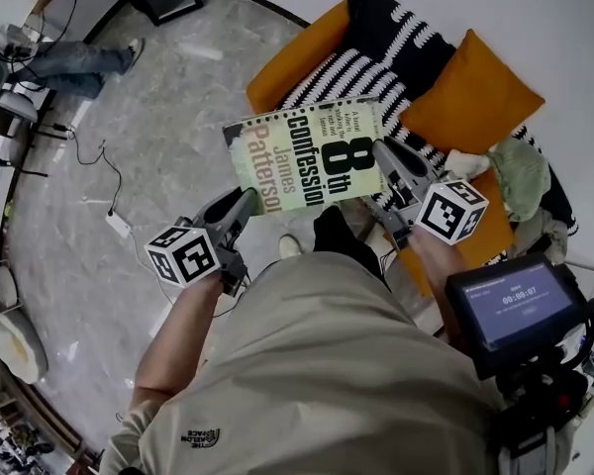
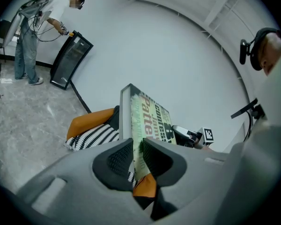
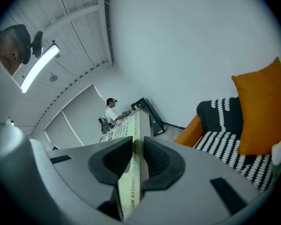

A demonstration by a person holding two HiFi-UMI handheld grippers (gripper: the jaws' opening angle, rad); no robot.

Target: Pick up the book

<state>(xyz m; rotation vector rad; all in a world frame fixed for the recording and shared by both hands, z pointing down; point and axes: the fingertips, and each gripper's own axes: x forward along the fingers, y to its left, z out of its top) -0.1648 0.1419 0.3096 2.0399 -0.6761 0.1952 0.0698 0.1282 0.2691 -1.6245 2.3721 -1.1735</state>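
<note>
Book (image 1: 307,156) hangs cover-up in the air above the orange sofa (image 1: 297,52). The left tongs (image 1: 246,201) pinch its near left corner and the right tongs (image 1: 384,151) pinch its right edge, each pair part-spread with its pads pressed on the book. Only the head view shows the cover print, though the book's edges hide the tong tips there. The gripper views show the book edge-on, and a person (image 2: 35,27) standing by a black panel (image 2: 70,60).
</note>
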